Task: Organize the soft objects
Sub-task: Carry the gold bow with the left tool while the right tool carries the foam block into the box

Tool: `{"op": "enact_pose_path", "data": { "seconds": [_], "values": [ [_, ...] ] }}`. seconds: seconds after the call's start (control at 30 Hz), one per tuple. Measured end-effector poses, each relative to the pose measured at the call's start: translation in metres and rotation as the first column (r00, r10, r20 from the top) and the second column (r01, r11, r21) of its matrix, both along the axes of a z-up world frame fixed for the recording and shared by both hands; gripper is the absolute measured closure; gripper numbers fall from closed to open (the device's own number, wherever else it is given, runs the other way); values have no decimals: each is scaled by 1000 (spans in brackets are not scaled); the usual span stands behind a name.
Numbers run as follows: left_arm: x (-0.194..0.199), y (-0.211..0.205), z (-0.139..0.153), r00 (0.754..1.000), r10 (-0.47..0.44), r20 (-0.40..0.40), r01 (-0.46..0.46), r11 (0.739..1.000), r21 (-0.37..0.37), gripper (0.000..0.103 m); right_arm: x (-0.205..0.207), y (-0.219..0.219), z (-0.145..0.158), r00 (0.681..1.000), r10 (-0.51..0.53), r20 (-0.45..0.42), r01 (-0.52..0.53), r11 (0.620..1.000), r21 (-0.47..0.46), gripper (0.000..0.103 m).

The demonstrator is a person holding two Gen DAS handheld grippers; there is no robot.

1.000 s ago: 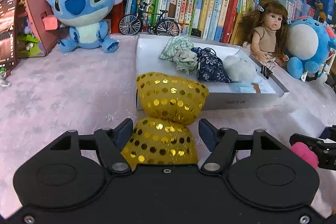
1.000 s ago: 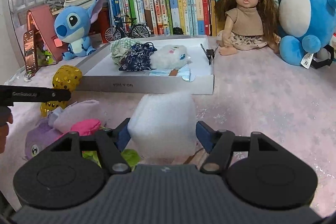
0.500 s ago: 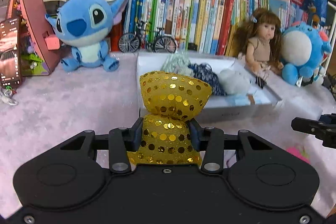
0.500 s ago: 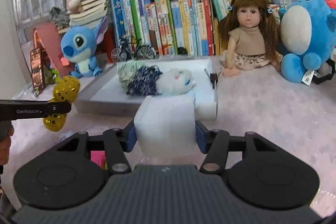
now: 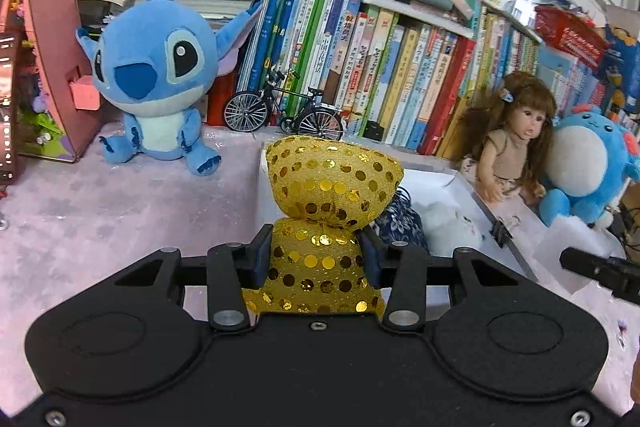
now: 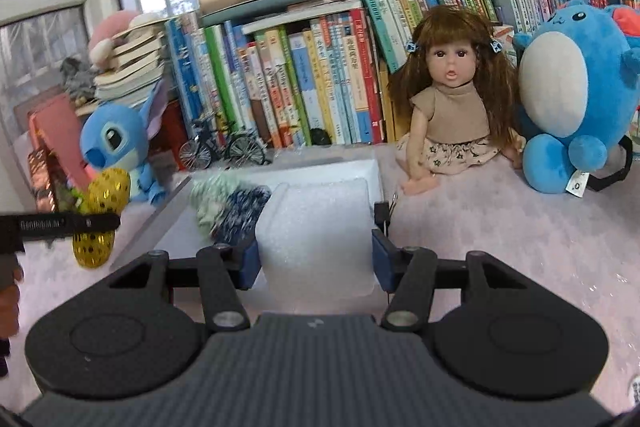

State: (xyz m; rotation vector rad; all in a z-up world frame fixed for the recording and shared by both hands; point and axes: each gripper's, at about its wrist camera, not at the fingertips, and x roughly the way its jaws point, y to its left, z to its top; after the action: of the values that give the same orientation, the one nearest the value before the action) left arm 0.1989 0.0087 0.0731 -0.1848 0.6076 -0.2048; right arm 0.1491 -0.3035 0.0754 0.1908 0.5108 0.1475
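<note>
The gold sequinned bow (image 5: 320,227) sits clamped at its lower lobe between the pads of the left gripper (image 5: 316,255), its long axis running straight ahead along the fingers, the upper lobe sticking out in front. The white foam block (image 6: 316,231) is pinched across its width by the right gripper (image 6: 316,247), whose jaws stand partly closed against the block's sides. Both pieces are lifted clear of the pink tablecloth (image 5: 120,219). What matters next is the white tray (image 5: 452,183): it lies directly ahead of and below both tools, already holding a navy floral pouch (image 5: 396,227), a white plush (image 5: 452,227) and, in the right view, a green checked cloth (image 6: 208,195). The left gripper hangs over the tray's near left corner; the right gripper, judging by its view, faces the tray's near end. Neither looks clearly nearer.
</note>
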Motion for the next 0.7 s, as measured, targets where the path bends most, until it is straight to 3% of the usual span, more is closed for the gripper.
{"op": "enact_pose_path", "data": {
  "seconds": [0.3, 0.7],
  "values": [
    [47, -24, -13, 998, 47, -32, -48, 999, -6, 61, 72, -3, -1, 997, -58, -54, 65, 989, 135, 44],
    [85, -48, -48, 993, 103, -51, -101, 994, 30, 60, 139, 24, -27, 990, -83, -110, 90, 994, 55, 44]
  ]
}}
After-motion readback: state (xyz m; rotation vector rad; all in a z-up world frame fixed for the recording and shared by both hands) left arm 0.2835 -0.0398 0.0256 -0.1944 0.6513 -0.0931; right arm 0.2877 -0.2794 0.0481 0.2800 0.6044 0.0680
